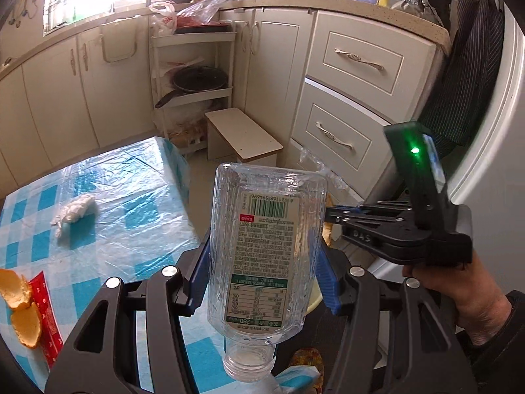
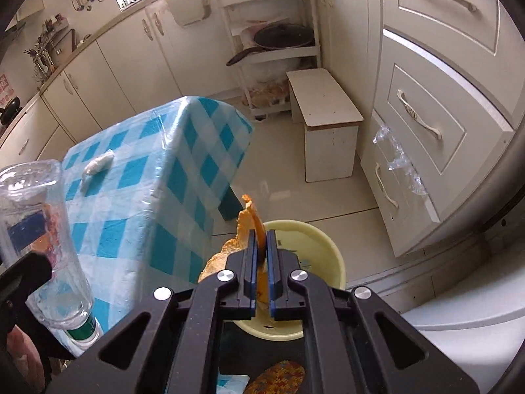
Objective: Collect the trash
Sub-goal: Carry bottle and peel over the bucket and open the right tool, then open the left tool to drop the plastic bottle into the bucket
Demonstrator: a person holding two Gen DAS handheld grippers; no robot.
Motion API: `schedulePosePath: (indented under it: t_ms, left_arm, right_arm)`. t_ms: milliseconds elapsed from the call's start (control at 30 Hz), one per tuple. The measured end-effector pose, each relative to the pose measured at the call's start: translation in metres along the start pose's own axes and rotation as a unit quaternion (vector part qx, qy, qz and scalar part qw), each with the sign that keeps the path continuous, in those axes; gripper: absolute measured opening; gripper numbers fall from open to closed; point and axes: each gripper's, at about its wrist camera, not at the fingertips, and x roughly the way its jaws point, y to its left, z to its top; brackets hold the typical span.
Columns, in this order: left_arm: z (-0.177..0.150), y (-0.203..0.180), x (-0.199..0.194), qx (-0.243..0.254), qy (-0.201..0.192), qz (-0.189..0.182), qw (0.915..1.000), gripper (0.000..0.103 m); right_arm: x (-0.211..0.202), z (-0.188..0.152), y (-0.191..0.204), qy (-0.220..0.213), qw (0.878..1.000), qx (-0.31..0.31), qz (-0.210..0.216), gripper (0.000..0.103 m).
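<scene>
Left wrist view: the left gripper (image 1: pixel 262 272) is holding one empty bottle (image 1: pixel 267 246) neck-down, its fingers (image 1: pixel 197 272) pressing the sides. It is probably being carried off the table (image 1: pixel 108 177) for disposal. One tissue wad (image 1: pixel 77 211), two peels (image 1: pixel 19 308) and one red wrapper (image 1: pixel 47 315) are lying there.

Right wrist view: the right gripper (image 2: pixel 261 269) is pinching one peel piece (image 2: pixel 251 226), fingers narrow, above one yellow basin (image 2: pixel 328 249), seemingly the bin.

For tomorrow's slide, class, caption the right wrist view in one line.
Right gripper holds orange peel above the yellow bin; table at left.
</scene>
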Motion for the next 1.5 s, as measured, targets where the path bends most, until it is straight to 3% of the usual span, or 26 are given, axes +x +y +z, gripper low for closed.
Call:
schedulePosePath:
  t_ms: [167,267,300,500,633,833,1000,1300,1500]
  left_arm:
    - [-0.001,-0.015,0.017,0.000,0.009,-0.008,0.9999,0.053]
    - [-0.001,-0.023,0.026,0.000,0.014,-0.009,0.9999,0.053]
    - [-0.001,-0.024,0.029,-0.001,0.015,-0.010,0.9998,0.053]
    - [-0.005,-0.037,0.052,-0.005,0.031,-0.011,0.9995,0.053]
    - [-0.007,-0.045,0.070,-0.007,0.045,-0.012,0.9989,0.053]
    - [-0.012,-0.054,0.103,-0.016,0.072,-0.012,0.9972,0.054]
    - [-0.017,-0.060,0.138,-0.032,0.104,-0.009,0.9940,0.054]
    - [-0.020,-0.073,0.195,-0.045,0.145,0.016,0.9882,0.052]
    - [-0.022,-0.076,0.205,-0.042,0.165,0.019,0.9852,0.053]
  right_arm:
    - [0.028,-0.007,-0.012,0.047,0.999,0.016,-0.005,0.008]
    - [0.030,-0.007,-0.023,0.054,0.998,0.043,-0.005,0.033]
    - [0.028,-0.006,-0.026,0.050,0.997,0.051,-0.002,0.036]
    - [-0.007,0.008,-0.048,-0.017,0.993,0.118,0.014,0.047]
    - [-0.035,0.015,-0.065,-0.082,0.982,0.171,0.020,0.053]
    - [-0.070,0.017,-0.084,-0.166,0.961,0.223,0.011,0.059]
    - [-0.081,0.017,-0.095,-0.194,0.948,0.252,0.012,0.061]
    - [-0.082,0.019,-0.096,-0.200,0.946,0.254,0.021,0.061]
    - [-0.082,0.020,-0.092,-0.200,0.948,0.248,0.026,0.061]
